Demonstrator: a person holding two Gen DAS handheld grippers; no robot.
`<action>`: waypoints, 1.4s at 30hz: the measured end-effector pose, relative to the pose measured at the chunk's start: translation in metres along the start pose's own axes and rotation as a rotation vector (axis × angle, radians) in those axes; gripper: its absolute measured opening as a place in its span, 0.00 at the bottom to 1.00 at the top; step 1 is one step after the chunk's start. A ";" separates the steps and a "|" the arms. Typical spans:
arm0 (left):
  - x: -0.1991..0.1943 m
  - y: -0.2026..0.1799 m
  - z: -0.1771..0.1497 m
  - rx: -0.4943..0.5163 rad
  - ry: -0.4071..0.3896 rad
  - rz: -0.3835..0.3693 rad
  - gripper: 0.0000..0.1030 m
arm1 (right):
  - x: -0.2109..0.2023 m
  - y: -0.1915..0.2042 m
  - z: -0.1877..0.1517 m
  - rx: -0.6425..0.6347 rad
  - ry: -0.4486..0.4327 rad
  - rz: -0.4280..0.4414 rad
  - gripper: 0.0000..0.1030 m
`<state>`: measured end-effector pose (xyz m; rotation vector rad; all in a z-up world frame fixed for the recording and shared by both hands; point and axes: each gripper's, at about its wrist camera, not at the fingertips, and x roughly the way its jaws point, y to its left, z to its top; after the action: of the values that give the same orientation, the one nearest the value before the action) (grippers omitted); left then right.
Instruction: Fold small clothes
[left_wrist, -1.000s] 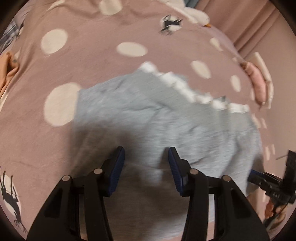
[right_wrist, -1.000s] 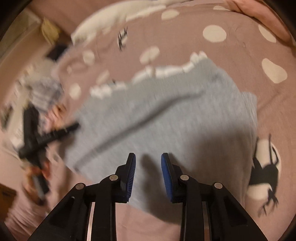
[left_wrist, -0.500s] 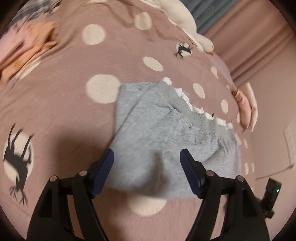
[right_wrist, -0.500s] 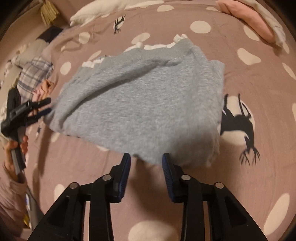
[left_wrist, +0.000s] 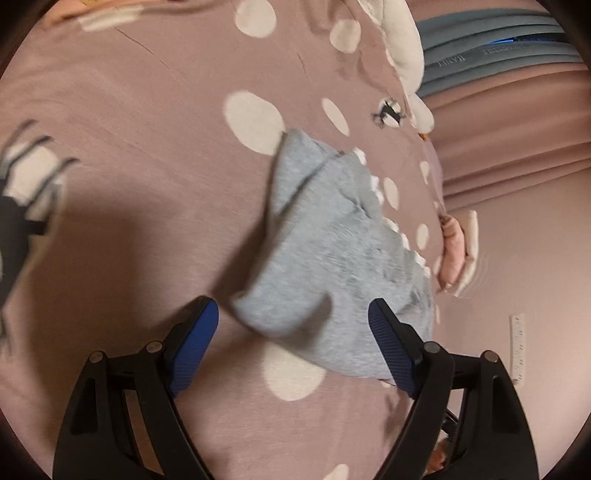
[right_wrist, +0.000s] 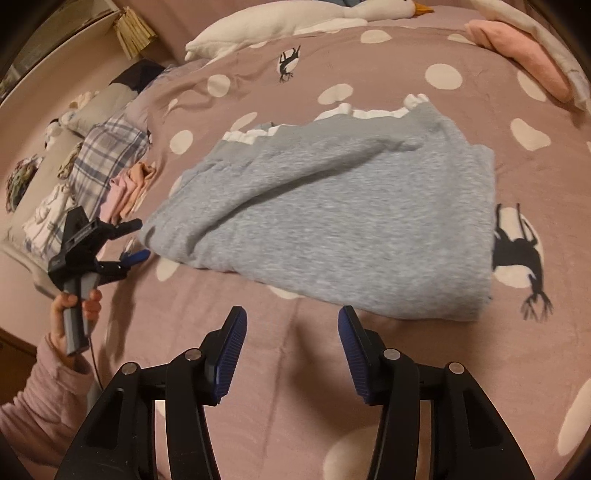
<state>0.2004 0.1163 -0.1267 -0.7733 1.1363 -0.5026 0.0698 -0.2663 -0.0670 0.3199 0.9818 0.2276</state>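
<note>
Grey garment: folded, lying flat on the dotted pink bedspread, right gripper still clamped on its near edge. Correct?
Not quite. The right wrist view shows the right gripper clear of the grey garment, jaws opening with nothing between them. The rest holds: it lies folded on the dotted pink bedspread.

Mauve bedspread (right_wrist: 369, 48) with white dots and black deer prints, white goose plush (right_wrist: 295, 18) along its far edge, pink pillow (right_wrist: 517, 51) at the right, plaid cloth (right_wrist: 107, 155) at the left, pink curtain (left_wrist: 517, 140)

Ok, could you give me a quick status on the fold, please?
Both grippers, left and right, opening, nothing between them. Grey garment folded on bedspread. Nothing in the way.
</note>
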 end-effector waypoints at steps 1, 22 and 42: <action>0.004 -0.003 0.001 0.006 0.008 -0.001 0.81 | 0.002 0.002 0.002 0.002 -0.002 0.010 0.50; 0.035 -0.052 0.030 0.137 -0.055 0.064 0.16 | 0.050 0.057 0.078 -0.069 -0.095 0.028 0.30; 0.063 -0.209 -0.022 0.663 -0.052 0.042 0.16 | 0.046 -0.038 0.061 0.371 -0.097 0.392 0.50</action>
<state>0.2079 -0.0695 -0.0102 -0.1838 0.8552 -0.7647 0.1479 -0.2963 -0.0852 0.8582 0.8562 0.3826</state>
